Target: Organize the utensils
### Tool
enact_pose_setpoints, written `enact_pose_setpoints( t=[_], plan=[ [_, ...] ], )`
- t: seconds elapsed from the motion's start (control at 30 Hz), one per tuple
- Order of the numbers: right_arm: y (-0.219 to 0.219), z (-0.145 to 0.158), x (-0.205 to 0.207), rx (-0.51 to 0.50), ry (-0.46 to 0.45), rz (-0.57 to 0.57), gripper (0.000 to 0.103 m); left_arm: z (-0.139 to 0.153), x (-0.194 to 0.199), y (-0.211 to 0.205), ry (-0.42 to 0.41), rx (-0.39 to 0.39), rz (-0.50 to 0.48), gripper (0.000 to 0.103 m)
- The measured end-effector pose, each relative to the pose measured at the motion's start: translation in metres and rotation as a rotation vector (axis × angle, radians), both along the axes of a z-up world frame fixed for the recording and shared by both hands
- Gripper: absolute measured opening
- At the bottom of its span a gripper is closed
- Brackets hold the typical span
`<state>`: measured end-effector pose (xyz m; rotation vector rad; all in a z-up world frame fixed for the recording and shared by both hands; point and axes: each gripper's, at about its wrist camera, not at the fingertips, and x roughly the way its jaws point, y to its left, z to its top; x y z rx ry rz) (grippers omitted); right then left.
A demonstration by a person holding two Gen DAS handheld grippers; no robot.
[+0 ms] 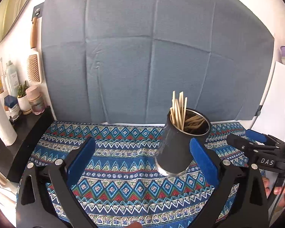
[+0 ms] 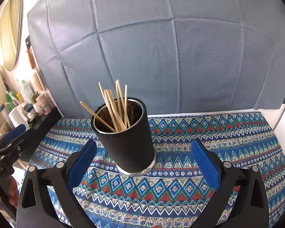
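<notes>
Where chopsticks stand, black cup

Both fisheye views are bright and evenly lit, sharp at centre, with strong barrel distortion, dark vignetted corners and overexposed white walls.

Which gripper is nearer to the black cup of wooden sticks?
Roughly level; the left marginally. The black cup stands against the left gripper's right pad, slightly beyond its fingertips. It sits between the right gripper's open fingers, nearer the left one, touching neither.
</notes>
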<state>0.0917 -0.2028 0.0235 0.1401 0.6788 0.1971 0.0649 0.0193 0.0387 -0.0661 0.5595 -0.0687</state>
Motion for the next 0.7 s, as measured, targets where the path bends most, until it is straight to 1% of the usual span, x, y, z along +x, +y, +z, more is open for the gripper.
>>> enact_pose_setpoints(
  t=[0.07, 0.13, 0.27, 0.33, 0.47, 0.63, 0.7],
  plan=[
    [0.001, 0.0, -0.008, -0.001, 0.029, -0.002, 0.095, -0.004, -0.003, 0.009, 0.055, -0.03, 0.015, 0.097],
    [0.002, 0.001, -0.016, -0.022, 0.046, -0.013, 0.095, -0.008, -0.009, 0.019, 0.094, -0.058, 0.042, 0.097],
    [0.009, 0.002, -0.035, -0.114, 0.074, -0.033, 0.095, -0.01, -0.024, 0.028, 0.138, -0.061, 0.079, 0.097],
    [0.01, 0.004, -0.047, -0.133, 0.089, -0.035, 0.095, -0.008, -0.031, 0.028, 0.167, -0.055, 0.083, 0.097],
    [0.01, 0.012, -0.07, -0.12, 0.118, -0.037, 0.095, 0.003, -0.046, 0.026, 0.197, -0.058, 0.075, 0.097],
    [0.014, 0.021, -0.094, -0.126, 0.164, -0.043, 0.095, 0.013, -0.063, 0.021, 0.24, -0.085, 0.056, 0.097],
    [0.016, 0.025, -0.104, -0.138, 0.182, -0.056, 0.095, 0.017, -0.069, 0.016, 0.253, -0.066, 0.059, 0.097]
  ],
)
